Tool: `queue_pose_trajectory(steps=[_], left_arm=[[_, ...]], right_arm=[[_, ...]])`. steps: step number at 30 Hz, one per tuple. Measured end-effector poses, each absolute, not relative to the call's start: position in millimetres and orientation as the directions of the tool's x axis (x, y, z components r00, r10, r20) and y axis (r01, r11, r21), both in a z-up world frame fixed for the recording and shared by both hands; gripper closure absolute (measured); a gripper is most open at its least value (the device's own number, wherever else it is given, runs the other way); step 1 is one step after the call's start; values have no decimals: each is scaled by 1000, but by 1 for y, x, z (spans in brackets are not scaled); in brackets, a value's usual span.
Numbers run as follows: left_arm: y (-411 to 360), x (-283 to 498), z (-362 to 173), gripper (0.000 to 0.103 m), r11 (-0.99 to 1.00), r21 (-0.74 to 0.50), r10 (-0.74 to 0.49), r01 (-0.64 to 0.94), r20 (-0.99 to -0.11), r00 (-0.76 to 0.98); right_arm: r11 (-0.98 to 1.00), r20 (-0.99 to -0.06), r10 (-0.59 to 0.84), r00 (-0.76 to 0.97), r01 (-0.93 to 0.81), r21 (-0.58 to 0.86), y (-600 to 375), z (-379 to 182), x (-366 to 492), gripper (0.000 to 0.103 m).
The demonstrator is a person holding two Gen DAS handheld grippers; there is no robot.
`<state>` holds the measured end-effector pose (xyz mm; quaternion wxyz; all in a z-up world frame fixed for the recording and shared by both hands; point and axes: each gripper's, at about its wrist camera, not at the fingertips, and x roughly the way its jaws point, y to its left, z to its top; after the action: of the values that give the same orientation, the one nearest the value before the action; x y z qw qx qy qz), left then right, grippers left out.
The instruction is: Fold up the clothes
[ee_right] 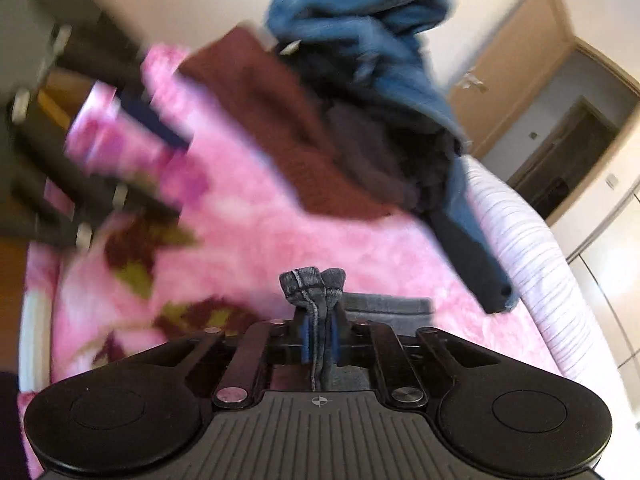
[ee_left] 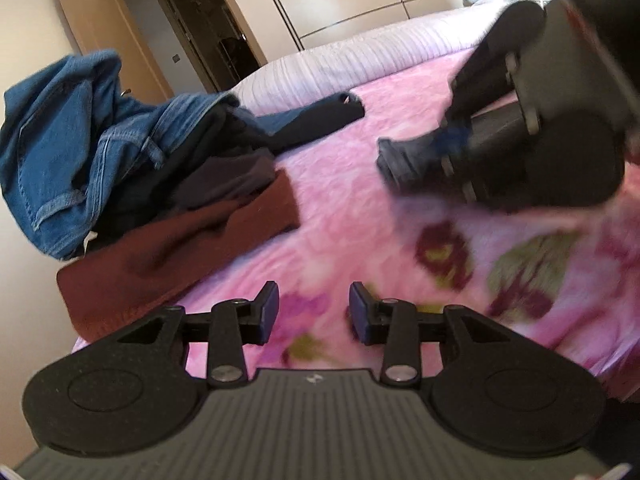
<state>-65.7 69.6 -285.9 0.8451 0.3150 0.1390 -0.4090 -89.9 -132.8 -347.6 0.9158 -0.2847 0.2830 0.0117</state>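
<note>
Right tongs [ee_right: 320, 344] pinch a bunched grey denim hem [ee_right: 312, 284] above the pink floral bedspread [ee_right: 256, 232]; left tongs [ee_left: 314, 312] gape part-open, empty

No words, brand names or numbers can be read anywhere; the one sign is a small crosshair mark [ee_right: 319, 401] on the near ribbed body of the right gripper [ee_right: 320, 340]; the matching mark [ee_left: 314, 378] on the left gripper [ee_left: 313, 312] is too blurred to make out.
</note>
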Motion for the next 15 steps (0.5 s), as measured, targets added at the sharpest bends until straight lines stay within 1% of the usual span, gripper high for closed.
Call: queue_pose_trajectory(steps=[3,4,5,8,10,13,14,15], left_arm=[[57,-79,-275,68,447,418,-639,791,-470,609],[51,-85,-272,68,434,420,-652,797,-464,600],[45,-90,-269,68,417,423,-666,804,-459,588],[23,-109,-261,68,352,429,-717,832,-448,534],[6,-122,-256,67,299,431,-751,851,-444,489],[-23,-147,-250,66,205,440,-799,874,-441,409],[-33,-156,-248,66,173,446,-813,878,-438,383],[-42,-165,-246,66,146,448,-825,882,-437,359]], right_arm=[[924,-425,-105,899,-70,-377,-166,-293,-112,97],[956,-380,-95,920,-22,-291,-185,-270,-128,97],[980,-316,-107,943,45,-196,-209,-245,-153,97],[979,-136,-193,972,200,42,-274,-204,-247,98],[936,-37,-293,956,294,194,-313,-192,-319,98],[774,-53,-497,866,470,423,-368,-225,-415,97],[684,-100,-555,826,521,510,-386,-246,-445,97],[604,-158,-595,788,568,559,-402,-269,-464,97]])
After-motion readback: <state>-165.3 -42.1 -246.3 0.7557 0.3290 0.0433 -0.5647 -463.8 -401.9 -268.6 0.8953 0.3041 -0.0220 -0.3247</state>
